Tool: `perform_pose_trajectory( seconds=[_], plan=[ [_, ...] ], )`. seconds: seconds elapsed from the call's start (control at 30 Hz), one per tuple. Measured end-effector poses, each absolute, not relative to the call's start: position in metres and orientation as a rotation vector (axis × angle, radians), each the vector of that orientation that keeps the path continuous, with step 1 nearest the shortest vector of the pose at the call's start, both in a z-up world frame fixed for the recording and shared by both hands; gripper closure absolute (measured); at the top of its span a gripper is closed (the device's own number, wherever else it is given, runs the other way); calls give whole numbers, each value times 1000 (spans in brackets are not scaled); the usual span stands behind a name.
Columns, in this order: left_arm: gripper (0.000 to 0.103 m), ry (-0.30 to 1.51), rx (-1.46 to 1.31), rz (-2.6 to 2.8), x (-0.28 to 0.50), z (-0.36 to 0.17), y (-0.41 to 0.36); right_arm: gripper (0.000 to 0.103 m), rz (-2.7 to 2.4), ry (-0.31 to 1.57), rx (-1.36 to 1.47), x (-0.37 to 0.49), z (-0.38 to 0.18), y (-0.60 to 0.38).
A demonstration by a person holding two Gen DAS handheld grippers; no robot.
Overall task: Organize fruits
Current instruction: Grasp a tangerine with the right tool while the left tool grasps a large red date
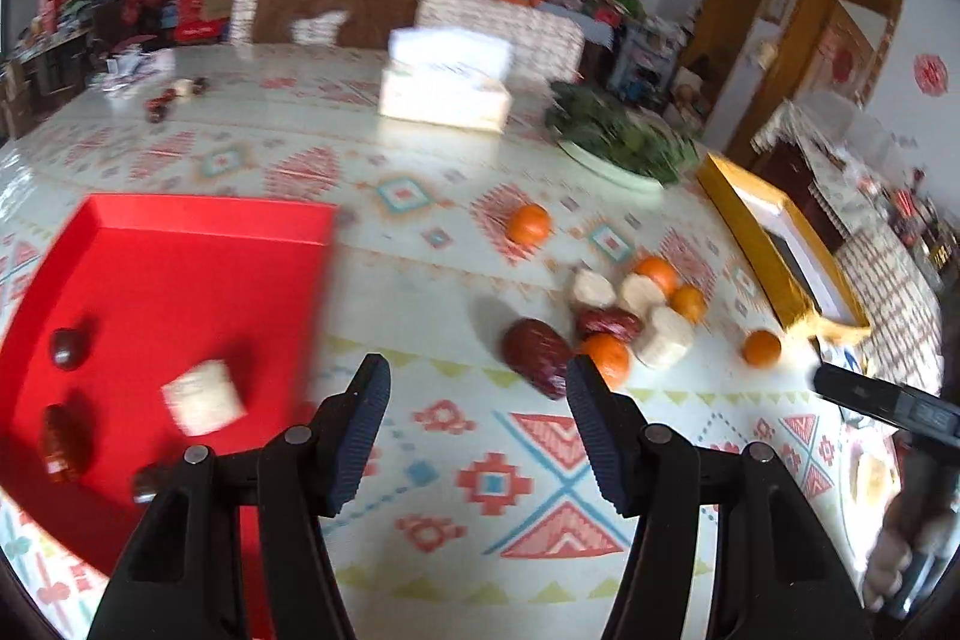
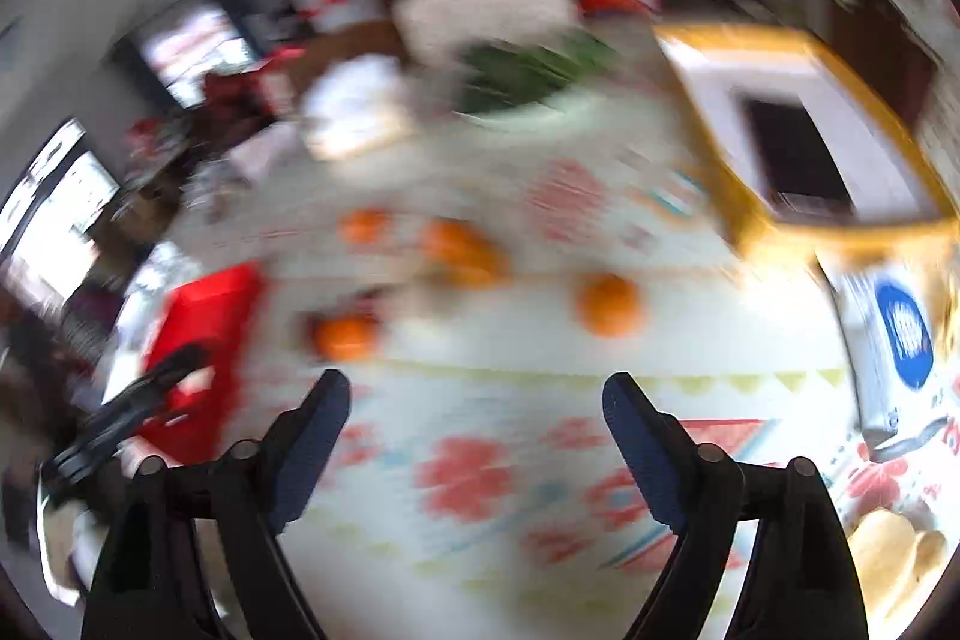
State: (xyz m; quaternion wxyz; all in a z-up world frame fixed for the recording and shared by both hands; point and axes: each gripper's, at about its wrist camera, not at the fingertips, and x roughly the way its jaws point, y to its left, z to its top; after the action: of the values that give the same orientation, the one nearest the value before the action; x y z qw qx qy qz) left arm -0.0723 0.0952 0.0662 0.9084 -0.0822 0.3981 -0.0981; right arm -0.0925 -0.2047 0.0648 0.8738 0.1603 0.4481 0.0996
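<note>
A red tray [image 1: 180, 244] lies at the left of the patterned table and holds dark red dates [image 1: 67, 347] and a pale chunk [image 1: 204, 397]. A heap of fruit lies right of it: oranges [image 1: 528, 224], pale chunks [image 1: 663, 337] and a big date [image 1: 536, 355]. My left gripper [image 1: 477, 388] is open and empty, just in front of the big date. The right wrist view is blurred; my right gripper [image 2: 477, 400] is open and empty above the table, short of an orange [image 2: 609, 303]. The red tray [image 2: 204, 316] shows at its left.
A gold box [image 1: 774, 244] stands at the right, also seen in the right wrist view [image 2: 798, 142]. A plate of greens [image 1: 624, 142] and a tissue box [image 1: 447, 82] stand further back. A packet with a blue label [image 2: 900, 334] lies at the right edge.
</note>
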Motion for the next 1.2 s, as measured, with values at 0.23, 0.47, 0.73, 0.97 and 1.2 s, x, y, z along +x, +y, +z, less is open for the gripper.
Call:
perform_pose_trajectory(
  seconds=[0.23, 0.47, 0.73, 0.97, 1.2],
  plan=[
    [43, 878, -165, -247, -54, 47, 75, 22, 135, 949, 384, -58, 28, -233],
    [43, 909, -155, -236, -42, 35, 73, 26, 38, 932, 267, -29, 20, -231],
    [43, 910, -120, -229, -21, 23, 59, 45, 16, 920, 193, -22, 14, -223],
    [45, 891, -92, -227, -16, 22, 58, 61, 41, 904, 188, -21, 12, -218],
    [64, 914, -111, -260, -21, 17, 59, 64, 45, 896, 160, -24, 13, -211]
  ],
)
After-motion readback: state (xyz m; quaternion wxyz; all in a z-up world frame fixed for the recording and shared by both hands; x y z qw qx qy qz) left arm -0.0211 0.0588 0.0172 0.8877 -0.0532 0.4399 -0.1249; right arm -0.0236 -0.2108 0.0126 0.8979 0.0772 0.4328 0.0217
